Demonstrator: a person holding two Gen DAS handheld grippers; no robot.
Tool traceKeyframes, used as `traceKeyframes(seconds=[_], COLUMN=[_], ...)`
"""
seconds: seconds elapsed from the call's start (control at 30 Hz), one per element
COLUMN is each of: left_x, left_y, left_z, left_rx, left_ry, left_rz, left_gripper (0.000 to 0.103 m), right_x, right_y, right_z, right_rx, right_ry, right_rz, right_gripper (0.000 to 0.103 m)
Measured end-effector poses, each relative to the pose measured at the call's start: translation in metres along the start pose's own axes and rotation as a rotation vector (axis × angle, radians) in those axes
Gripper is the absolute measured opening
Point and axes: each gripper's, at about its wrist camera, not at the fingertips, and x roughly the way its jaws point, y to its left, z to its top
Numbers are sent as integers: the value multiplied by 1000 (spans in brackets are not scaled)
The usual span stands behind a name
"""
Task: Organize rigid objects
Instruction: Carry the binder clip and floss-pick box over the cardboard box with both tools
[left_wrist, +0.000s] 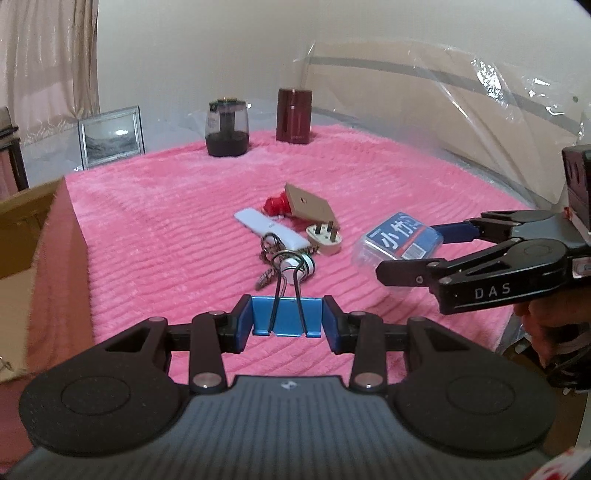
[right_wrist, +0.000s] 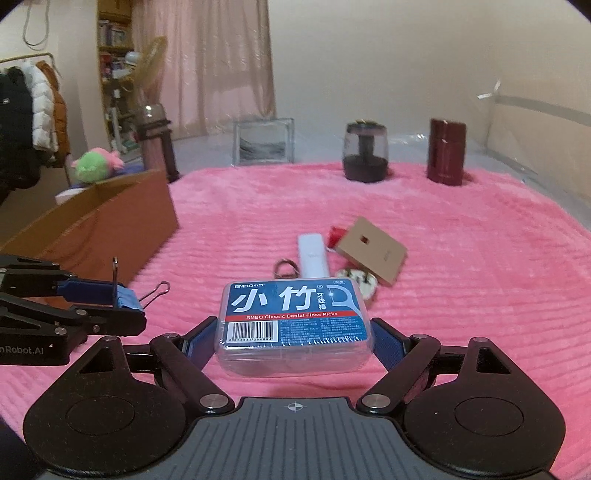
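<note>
From the left wrist, the left gripper (left_wrist: 288, 321) has its fingers clamped on a blue binder clip (left_wrist: 286, 315), whose wire handles point forward over the pink blanket (left_wrist: 166, 229) covering the surface. Ahead on the blanket lies a small heap: a white stick-shaped device (left_wrist: 269, 229), a white wall plug (left_wrist: 325, 238), a brown card (left_wrist: 308, 203) over something red (left_wrist: 275, 205), and a key ring. The right gripper (left_wrist: 417, 254) enters from the right, holding a floss pick box (left_wrist: 397, 240). A dark jar (left_wrist: 226, 127) and a maroon canister (left_wrist: 294, 116) stand at the far edge.

From the right wrist, the fingers of the right gripper (right_wrist: 293, 338) press both sides of the clear box with its blue label (right_wrist: 293, 314), held above the blanket. The left gripper (right_wrist: 110, 306) with the clip (right_wrist: 129, 299) sits at the left, near an open cardboard box (right_wrist: 122, 221).
</note>
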Motion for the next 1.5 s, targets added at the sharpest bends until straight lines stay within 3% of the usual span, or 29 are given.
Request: traceKeyframes(seconds=[0.4, 0.77, 1.07, 1.5], left_x=[-73, -127, -133, -101], left_y=[52, 161, 232, 260], left_z=[24, 39, 39, 35], left_rx=[27, 34, 37, 161], left_ry=[-55, -28, 11, 122], left_rz=[23, 140, 166, 145], left_gripper=[34, 34, 34, 34], right_x=[1, 46, 95, 143], right_y=[54, 124, 174, 224], right_z=[44, 106, 139, 152], right_rx=[-125, -257, -334, -481], right_ry=[-56, -79, -67, 10], right_rz=[156, 392, 510, 539], right_gripper=[83, 83, 83, 83])
